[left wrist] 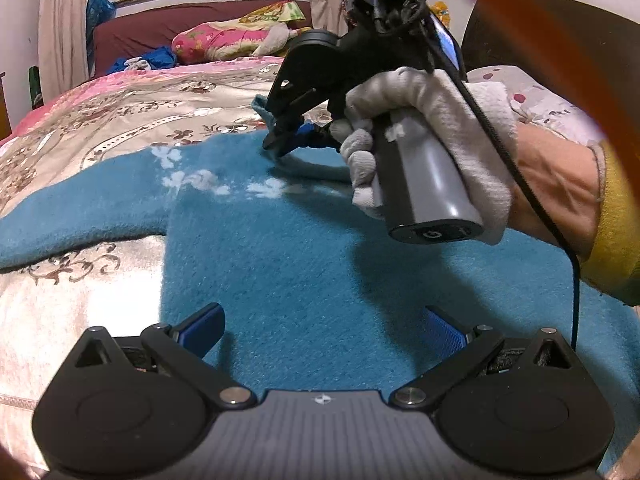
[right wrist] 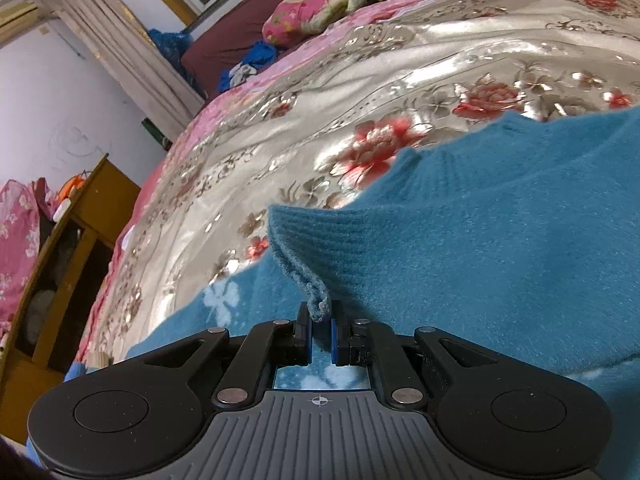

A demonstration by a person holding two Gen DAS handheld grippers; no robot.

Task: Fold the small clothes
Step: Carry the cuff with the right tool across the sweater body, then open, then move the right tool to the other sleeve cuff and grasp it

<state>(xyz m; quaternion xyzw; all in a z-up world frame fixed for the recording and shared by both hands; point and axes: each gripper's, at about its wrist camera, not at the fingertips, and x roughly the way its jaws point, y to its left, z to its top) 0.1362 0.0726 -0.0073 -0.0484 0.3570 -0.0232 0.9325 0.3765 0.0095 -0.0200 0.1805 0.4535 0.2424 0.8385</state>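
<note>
A teal knit sweater with white flower marks lies spread on the bed, one sleeve reaching left. My left gripper is open and empty, hovering just above the sweater's body. My right gripper is shut on a ribbed edge of the sweater, lifting it so the cloth folds over the part below. In the left wrist view the right gripper shows at the sweater's far edge, held by a white-gloved hand.
The bed has a shiny floral cover. Pillows and bundled clothes lie at the head of the bed. A wooden cabinet stands beside the bed on the left. A black cable hangs from the right gripper.
</note>
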